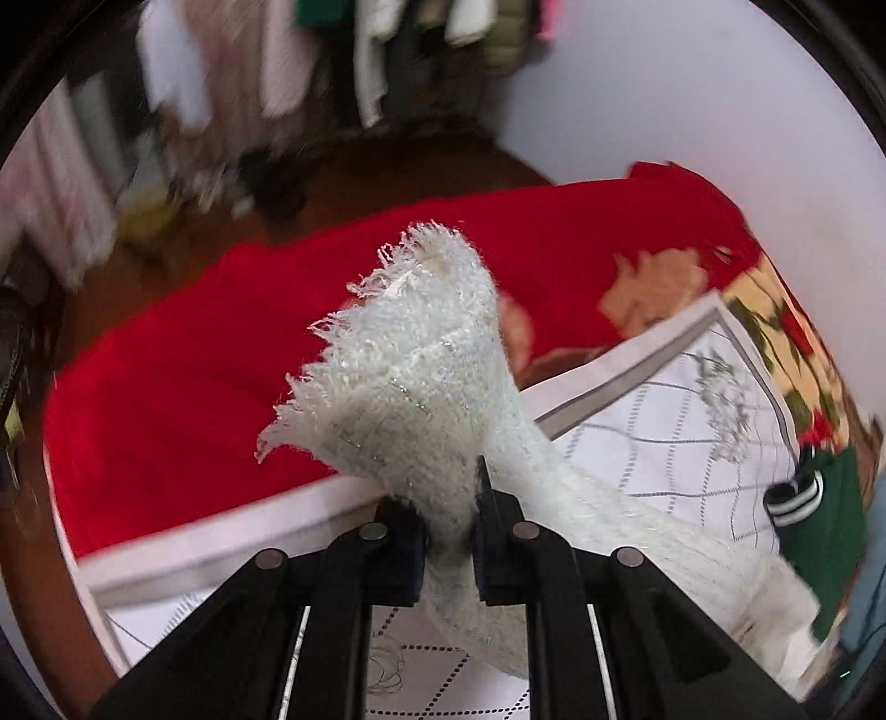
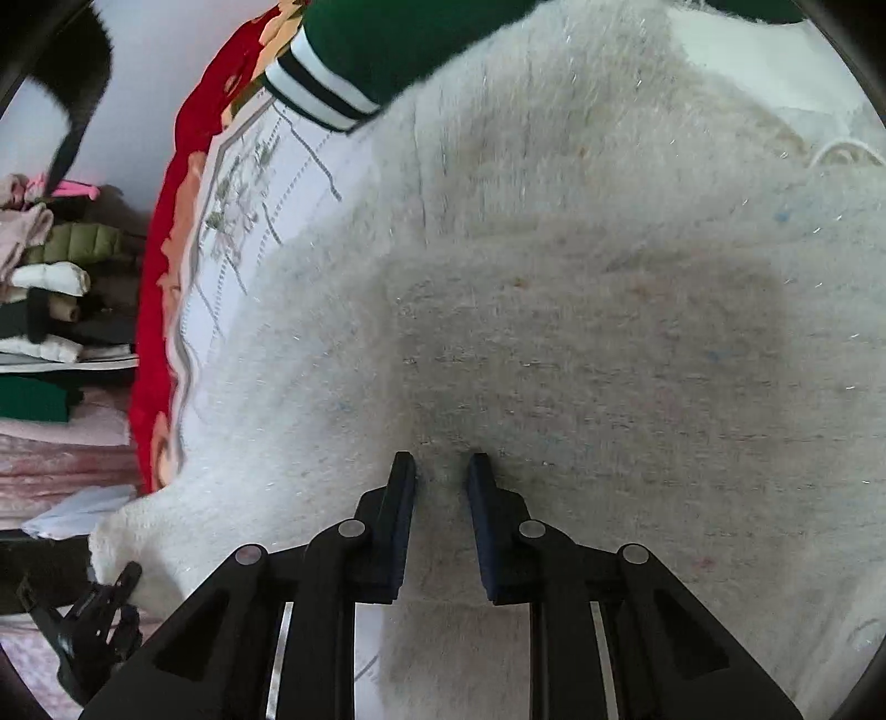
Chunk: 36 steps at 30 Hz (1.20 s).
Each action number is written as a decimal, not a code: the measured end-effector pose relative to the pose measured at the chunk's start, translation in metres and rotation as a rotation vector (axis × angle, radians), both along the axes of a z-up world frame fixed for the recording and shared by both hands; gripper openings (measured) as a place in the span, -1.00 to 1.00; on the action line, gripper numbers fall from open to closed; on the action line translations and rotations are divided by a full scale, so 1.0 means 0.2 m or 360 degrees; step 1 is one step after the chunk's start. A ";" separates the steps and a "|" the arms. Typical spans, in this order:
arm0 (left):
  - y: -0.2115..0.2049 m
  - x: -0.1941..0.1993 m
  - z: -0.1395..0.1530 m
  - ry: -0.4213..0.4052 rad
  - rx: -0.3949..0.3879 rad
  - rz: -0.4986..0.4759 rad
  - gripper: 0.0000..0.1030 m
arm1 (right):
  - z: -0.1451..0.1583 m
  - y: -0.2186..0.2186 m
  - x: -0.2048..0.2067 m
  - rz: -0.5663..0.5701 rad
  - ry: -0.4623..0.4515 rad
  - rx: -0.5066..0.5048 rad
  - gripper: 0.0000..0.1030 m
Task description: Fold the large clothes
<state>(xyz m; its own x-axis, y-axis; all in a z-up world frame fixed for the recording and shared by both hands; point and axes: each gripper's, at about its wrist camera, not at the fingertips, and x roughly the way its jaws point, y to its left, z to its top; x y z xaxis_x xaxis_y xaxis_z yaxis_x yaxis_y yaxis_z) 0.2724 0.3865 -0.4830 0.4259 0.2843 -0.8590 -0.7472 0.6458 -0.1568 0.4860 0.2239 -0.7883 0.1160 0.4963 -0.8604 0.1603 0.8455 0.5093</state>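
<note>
In the left wrist view, the left gripper [image 1: 451,526] at lower centre has its black fingers pressed together on a bunched piece of the fluffy white knitted garment [image 1: 421,387]. The pinched fabric stands up from between the fingers and flares toward mid-frame into a frayed, fringed edge; the rest of it trails off to the lower right, where it is cut off by the frame rim. Below it lies a white quilted cover with a grey stitched diamond pattern [image 1: 664,443], on top of a bright red blanket [image 1: 221,343] that fills the middle left. A dark green garment with a black-and-white striped cuff [image 1: 819,515] sits at the right edge, partly cut off. The clothes hanging across the top are too blurred to make out.

In the right wrist view, the same white garment [image 2: 581,288] covers most of the frame, lying flat beneath and ahead of the right gripper [image 2: 441,471] at lower centre. The fingertips rest on the fabric with a narrow gap, and a small ridge of knit sits between them; whether they truly clamp it cannot be told. The green garment [image 2: 387,44] is at the top centre, the stacked folded clothes [image 2: 50,299] at the left edge. The other gripper shows dimly at lower left.
</note>
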 end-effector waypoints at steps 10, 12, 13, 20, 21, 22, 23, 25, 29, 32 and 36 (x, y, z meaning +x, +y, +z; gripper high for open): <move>-0.69 0.18 0.48 -0.0085 0.0504 -0.0560 -0.83 | 0.19 -0.40 -0.14 -0.0020 -0.0050 -0.0922 0.54; -0.94 0.23 0.52 -0.0112 0.0567 -0.0725 -0.83 | 0.17 -0.52 -0.15 -0.0051 -0.0025 -0.0917 0.54; -1.02 0.24 0.54 -0.0120 0.0586 -0.0774 -0.83 | 0.17 -0.56 -0.15 -0.0063 -0.0016 -0.0907 0.54; -1.87 0.29 0.54 -0.0138 0.0484 -0.1235 -0.84 | 0.19 -1.15 -0.27 -0.0305 0.0057 -0.0751 0.54; -1.98 0.29 0.53 -0.0134 0.0461 -0.1292 -0.84 | 0.20 -1.21 -0.27 -0.0337 0.0069 -0.0745 0.54; -2.14 0.29 0.50 -0.0121 0.0437 -0.1375 -0.84 | 0.21 -1.33 -0.31 -0.0390 0.0088 -0.0738 0.54; -2.26 0.29 0.49 -0.0119 0.0425 -0.1426 -0.83 | 0.21 -1.41 -0.33 -0.0424 0.0102 -0.0735 0.54; -2.45 0.30 0.44 -0.0096 0.0415 -0.1538 -0.83 | 0.20 -1.58 -0.39 -0.0484 0.0138 -0.0728 0.54; -2.81 0.30 0.26 0.0034 0.0376 -0.1708 -0.82 | 0.14 -1.87 -0.49 -0.0532 0.0216 -0.0749 0.54; -2.93 0.28 0.12 0.0174 0.0353 -0.1785 -0.72 | 0.10 -2.00 -0.53 -0.0553 0.0252 -0.0716 0.54; -2.97 0.24 0.02 0.0242 0.0285 -0.1844 0.28 | 0.09 -2.11 -0.56 -0.0598 0.0238 -0.0654 0.54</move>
<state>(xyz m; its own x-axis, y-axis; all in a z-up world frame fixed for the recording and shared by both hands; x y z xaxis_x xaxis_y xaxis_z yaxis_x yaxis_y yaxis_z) 0.3203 -0.2073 -0.4793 0.4059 -0.0827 -0.9102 0.2954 0.9543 0.0450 0.3747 -0.1989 -0.7704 0.0820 0.0659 -0.9944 0.5329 0.8403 0.0997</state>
